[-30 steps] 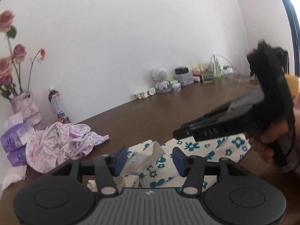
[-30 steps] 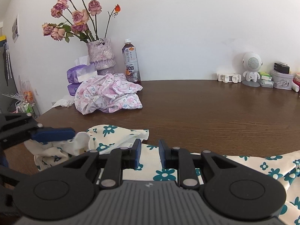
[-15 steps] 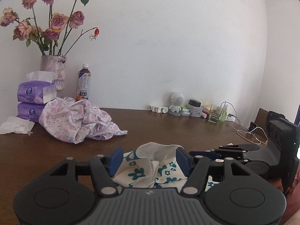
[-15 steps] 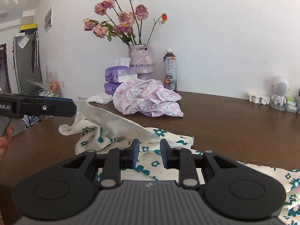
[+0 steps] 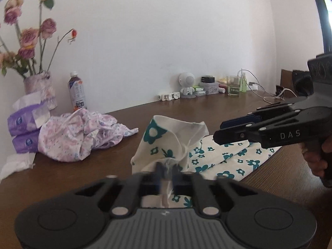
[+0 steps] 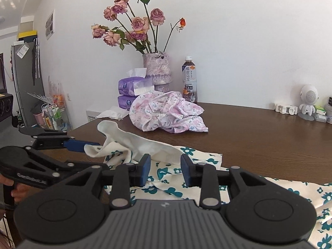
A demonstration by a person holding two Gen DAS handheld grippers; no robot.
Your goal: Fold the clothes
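The step in hand is the gathering of a fold: the left gripper (image 5: 166, 173) is pinched tight on a bunched edge of the cream cotton garment printed with teal flowers (image 5: 226, 155), lifting it off the near part of the dark brown wooden table (image 5: 207, 112). The right gripper (image 6: 165, 171), its jaws opening, hovers over the cloth on the right, seemingly clear of it. Next, it probably needs an edge of its own. Both grippers tilt gently downward, side by side.

My left gripper (image 5: 166, 173) is blurred where it pinches the cloth (image 5: 166, 143); the cloth's far end (image 6: 323, 213) runs off my right view's edge.
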